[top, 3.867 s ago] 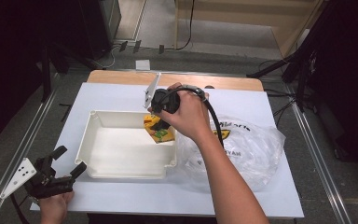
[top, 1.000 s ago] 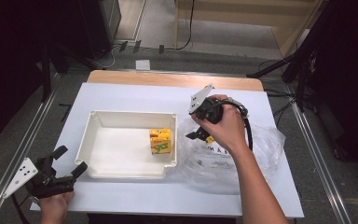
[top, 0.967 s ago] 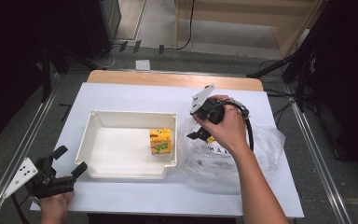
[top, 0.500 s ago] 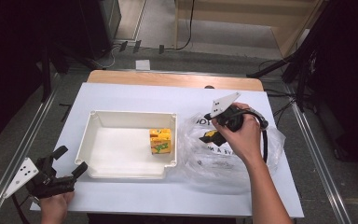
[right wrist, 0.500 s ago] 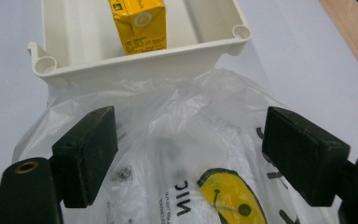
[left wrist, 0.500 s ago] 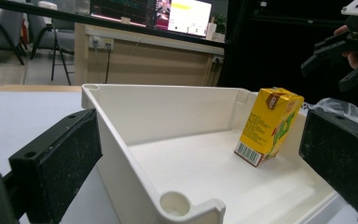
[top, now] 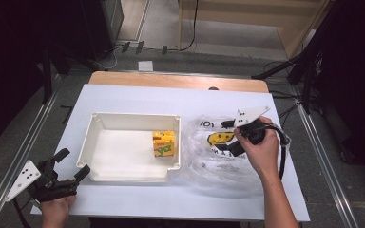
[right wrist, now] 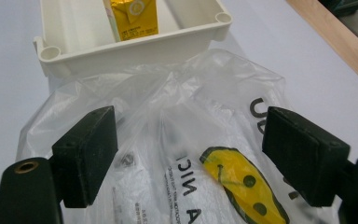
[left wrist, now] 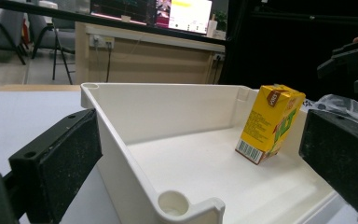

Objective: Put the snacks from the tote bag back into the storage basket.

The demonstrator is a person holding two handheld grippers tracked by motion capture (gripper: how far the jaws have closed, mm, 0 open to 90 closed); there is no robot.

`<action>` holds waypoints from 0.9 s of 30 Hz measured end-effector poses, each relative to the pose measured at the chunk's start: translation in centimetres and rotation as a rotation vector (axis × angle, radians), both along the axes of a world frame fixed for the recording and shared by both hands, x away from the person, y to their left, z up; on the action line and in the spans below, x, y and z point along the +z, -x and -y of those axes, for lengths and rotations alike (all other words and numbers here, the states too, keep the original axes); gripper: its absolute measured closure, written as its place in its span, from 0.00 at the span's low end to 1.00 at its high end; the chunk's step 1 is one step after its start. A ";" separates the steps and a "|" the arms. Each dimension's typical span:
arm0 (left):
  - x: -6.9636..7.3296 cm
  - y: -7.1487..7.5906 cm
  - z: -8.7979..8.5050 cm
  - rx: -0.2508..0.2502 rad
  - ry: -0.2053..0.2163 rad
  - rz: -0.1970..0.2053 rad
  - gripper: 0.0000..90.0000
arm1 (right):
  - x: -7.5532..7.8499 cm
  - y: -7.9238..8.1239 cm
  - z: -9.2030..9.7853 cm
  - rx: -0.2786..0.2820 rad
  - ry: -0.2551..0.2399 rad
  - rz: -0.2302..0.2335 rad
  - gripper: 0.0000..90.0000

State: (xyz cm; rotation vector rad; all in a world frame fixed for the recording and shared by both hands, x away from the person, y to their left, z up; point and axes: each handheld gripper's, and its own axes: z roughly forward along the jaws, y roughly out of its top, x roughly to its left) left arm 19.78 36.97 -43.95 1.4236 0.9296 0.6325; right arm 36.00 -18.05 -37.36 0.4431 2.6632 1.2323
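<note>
High view puts my left hand-held gripper [top: 71, 178] nearest, at the worktop's [top: 138, 199] front left corner, jaws spread apart with nothing between them, just short of the tray's near left corner. From the left gripper view I look past those parted jaws straight at that rounded corner of the tray [left wrist: 168, 205].

I count one white tray [top: 123, 173], one yellow juice carton [top: 163, 143], one clear plastic bag [top: 209, 166] and two hand-held grippers. The carton stands in the tray against its right wall, roughly midway along it; in the left gripper view the carton [left wrist: 270, 123] leans a little, one bottom edge lifted off the tray floor. The rest of the tray floor is bare, so there is open room to its left.

To the right, the bag lies flat on the worktop, its left edge touching the tray's right wall. My right hand-held gripper [top: 228, 137] hangs over the bag's printed smiley face, jaws wide apart and holding nothing; the right gripper view shows the bag [right wrist: 177, 140] between and below the pads, and the tray rim [right wrist: 135, 44] beyond.

White worktop stays free along the front edge and behind the tray, up to the wooden strip [top: 180, 81] at the far edge.
</note>
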 end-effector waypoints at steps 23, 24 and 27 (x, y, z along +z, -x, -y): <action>0.0 -0.1 0.4 0.006 -0.032 -0.004 0.00 | -2.9 2.9 7.0 -0.117 -0.177 0.029 0.21; 0.0 -0.1 0.4 0.006 -0.033 -0.006 0.00 | -3.1 3.0 7.2 -0.117 -0.178 0.034 0.21; 0.0 -0.1 0.4 0.007 -0.032 -0.006 0.00 | -3.5 3.4 7.9 -0.131 -0.199 0.042 0.21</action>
